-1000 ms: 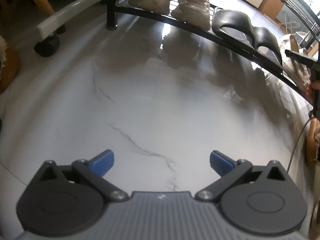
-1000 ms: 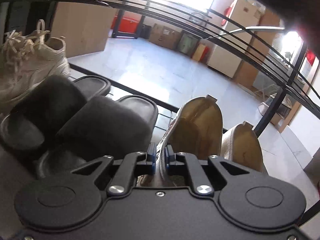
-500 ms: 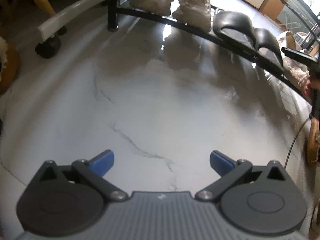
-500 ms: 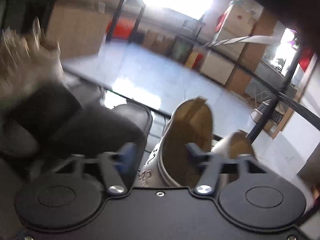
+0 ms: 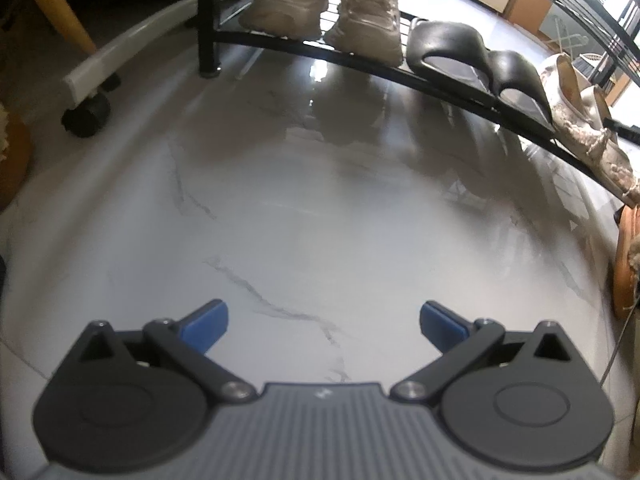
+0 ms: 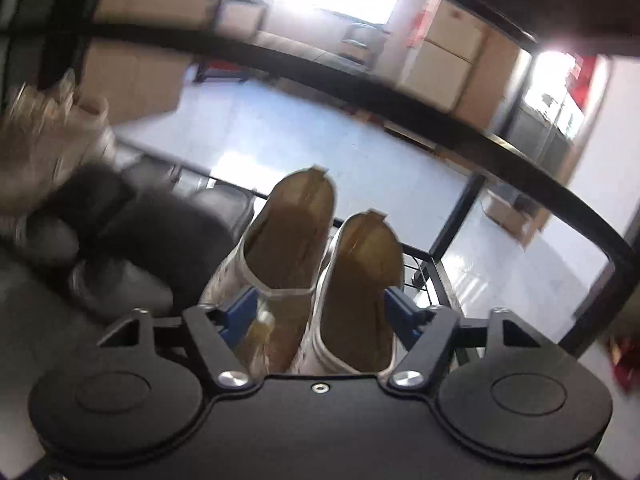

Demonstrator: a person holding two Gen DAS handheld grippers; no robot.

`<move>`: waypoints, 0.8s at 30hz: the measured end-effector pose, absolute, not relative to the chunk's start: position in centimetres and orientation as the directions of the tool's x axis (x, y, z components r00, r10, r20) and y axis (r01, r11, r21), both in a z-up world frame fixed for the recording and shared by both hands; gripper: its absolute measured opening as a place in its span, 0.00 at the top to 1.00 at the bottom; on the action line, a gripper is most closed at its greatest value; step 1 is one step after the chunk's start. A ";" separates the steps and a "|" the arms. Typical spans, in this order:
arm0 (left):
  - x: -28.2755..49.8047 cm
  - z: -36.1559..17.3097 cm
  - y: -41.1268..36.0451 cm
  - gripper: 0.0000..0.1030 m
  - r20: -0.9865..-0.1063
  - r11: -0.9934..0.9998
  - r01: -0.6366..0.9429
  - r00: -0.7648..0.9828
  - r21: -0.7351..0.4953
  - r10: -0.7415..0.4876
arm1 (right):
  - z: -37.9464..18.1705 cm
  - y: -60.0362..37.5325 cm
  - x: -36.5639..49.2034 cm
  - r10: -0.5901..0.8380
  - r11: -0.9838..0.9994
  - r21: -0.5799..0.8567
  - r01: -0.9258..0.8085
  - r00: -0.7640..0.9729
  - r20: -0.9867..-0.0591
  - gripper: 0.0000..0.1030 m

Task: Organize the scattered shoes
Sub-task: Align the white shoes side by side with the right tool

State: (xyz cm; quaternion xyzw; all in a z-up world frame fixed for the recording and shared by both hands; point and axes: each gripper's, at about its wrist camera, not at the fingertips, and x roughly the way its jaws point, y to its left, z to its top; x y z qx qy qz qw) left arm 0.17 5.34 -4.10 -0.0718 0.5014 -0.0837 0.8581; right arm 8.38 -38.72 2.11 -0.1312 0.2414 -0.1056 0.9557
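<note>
On the black shoe rack [image 5: 208, 20] stand two beige sneakers [image 5: 370, 12], two black slides [image 5: 448, 48] and a pair of pale patterned flats [image 5: 580, 120]. My left gripper [image 5: 324, 320] hangs open over bare marble floor in front of the rack, holding nothing. In the right wrist view the two flats [image 6: 296, 232] sit side by side on the shelf, the black slides [image 6: 152, 248] to their left. My right gripper [image 6: 320, 312] is open, its jaws closing. The flats' near ends show between its blue pads [image 6: 240, 308], which do not press on them.
A white wheeled base [image 5: 92, 76] and a yellow leg [image 5: 52, 0] stand left of the rack. An orange-brown furry slipper [image 5: 626, 264] and a thin cable lie at the right edge. The rack's upper rail [image 6: 360, 80] arches over the flats; cardboard boxes stand beyond.
The right gripper let go of the left flat's edge, opened wide and drew back and up from the shelf. The left gripper has kept still.
</note>
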 end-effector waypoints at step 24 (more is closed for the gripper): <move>0.5 -4.5 5.4 0.01 -0.858 0.974 0.059 0.464 -0.221 -0.223 | 0.0 -43.9 11.4 -0.310 0.946 -0.132 0.296 0.702 -0.641 0.28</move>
